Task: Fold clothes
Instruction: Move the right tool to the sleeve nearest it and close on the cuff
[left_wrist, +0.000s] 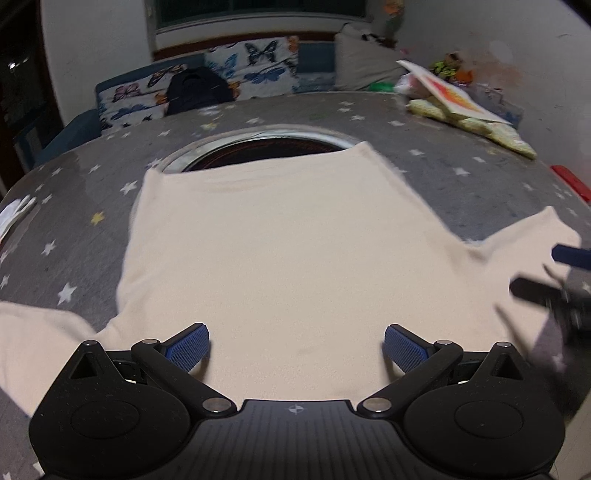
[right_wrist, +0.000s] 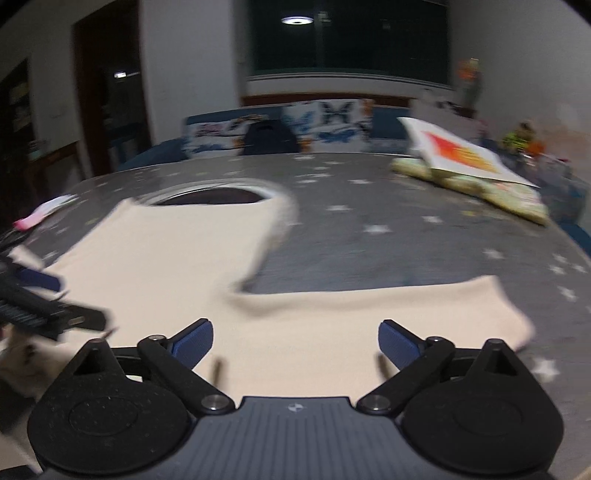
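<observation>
On the far left of the tabletop (left_wrist: 74, 206), a grey star-printed cover, a bit of white paper (left_wrist: 14, 214) lies at the edge. The shirt (left_wrist: 280, 251), cream and spread flat, fills the middle; its far hem overlaps a round dark opening (left_wrist: 266, 147) in the tabletop. One sleeve (left_wrist: 33, 339) trails off to the near left, the other sleeve (right_wrist: 424, 306) stretches right.

The left hand-held gripper (left_wrist: 297, 347) hovers over the near end of the shirt, blue pads wide apart, nothing between them. The right hand-held gripper (right_wrist: 295, 343) sits above the near edge by the right sleeve, also spread wide and empty. To the far right rest a printed board (left_wrist: 454, 92) on a yellowish bundle (left_wrist: 480, 129), and a red object (left_wrist: 570, 182) at the edge.

Both views are blurred, so exact heights above the cloth are hard to judge.

Risks, as I judge them: pinching only the top layer would leave the fold lopsided. Grabbing at uneven spots could skew the fold line. Dragging the shirt forward might drop the hem into the opening and snag it. A sleeve left trailing could bunch under the body when folded.
</observation>
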